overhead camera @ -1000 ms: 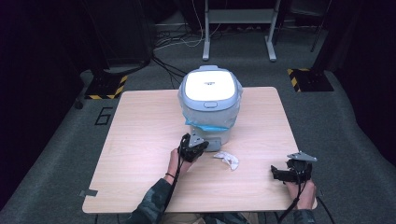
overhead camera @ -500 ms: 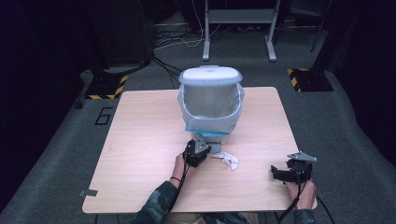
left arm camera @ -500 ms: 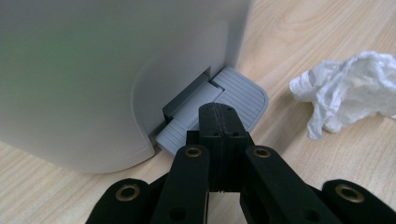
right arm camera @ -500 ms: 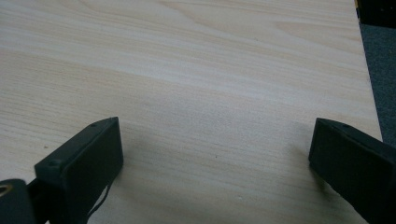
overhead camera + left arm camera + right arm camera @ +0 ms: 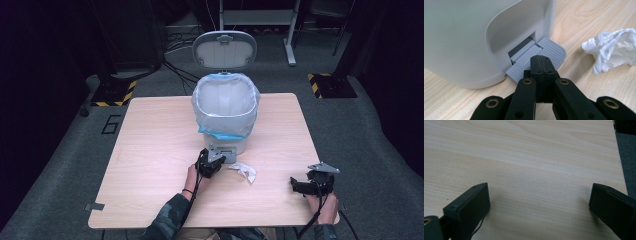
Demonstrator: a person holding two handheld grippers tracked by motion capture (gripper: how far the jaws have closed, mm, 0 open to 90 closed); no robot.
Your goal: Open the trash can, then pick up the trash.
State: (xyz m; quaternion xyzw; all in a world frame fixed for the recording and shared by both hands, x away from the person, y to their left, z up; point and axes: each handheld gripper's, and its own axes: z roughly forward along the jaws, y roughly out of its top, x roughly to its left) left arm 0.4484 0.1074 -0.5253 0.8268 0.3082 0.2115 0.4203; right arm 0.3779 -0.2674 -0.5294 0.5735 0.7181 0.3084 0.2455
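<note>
Pedal bin at the centre of the high view, lid up, lined with a thin blue bag. Its grey pedal is stiff plastic and likely springy; press it flat from above rather than gripping. Left gripper has its fingers together, tips resting on the pedal. Crumpled tissue, light and soft, lies just right of it. Right gripper, lower right on the tabletop, has fingers wide apart, holding nothing.

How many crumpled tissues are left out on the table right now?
1. A single crumpled tissue lies on the table, just right of the bin's pedal. The bin could hide another behind it.
</note>
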